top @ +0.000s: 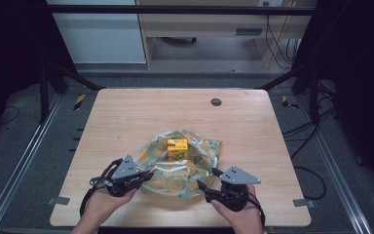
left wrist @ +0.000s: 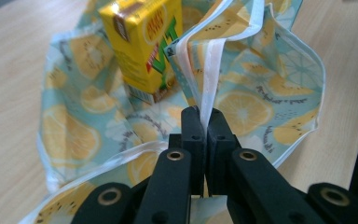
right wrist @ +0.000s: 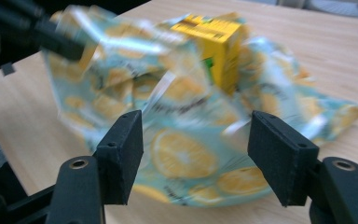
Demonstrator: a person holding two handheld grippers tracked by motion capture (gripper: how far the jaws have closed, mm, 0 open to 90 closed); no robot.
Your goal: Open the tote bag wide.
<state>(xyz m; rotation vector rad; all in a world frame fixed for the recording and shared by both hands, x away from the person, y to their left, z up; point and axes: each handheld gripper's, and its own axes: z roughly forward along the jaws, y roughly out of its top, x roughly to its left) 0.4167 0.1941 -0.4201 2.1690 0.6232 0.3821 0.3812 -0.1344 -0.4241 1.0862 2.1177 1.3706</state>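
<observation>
While pinching white hem of lemon cloth [left wrist: 242, 93], left hand-held gripper [left wrist: 204, 122] pressed together. Right hand-held gripper [right wrist: 196, 135] spread wide, near cloth edge. Yellow juice box [top: 177, 148] upright mid-cloth on table [top: 126, 112]. Hard tug: box might tip over.

Carton [top: 177, 148] on cloth [top: 199, 168] (both tongs near)

Pale blue cloth [top: 185, 168] printed with orange slices, yellow carton [top: 177, 148] with green lettering, light wood table [top: 126, 117]
</observation>
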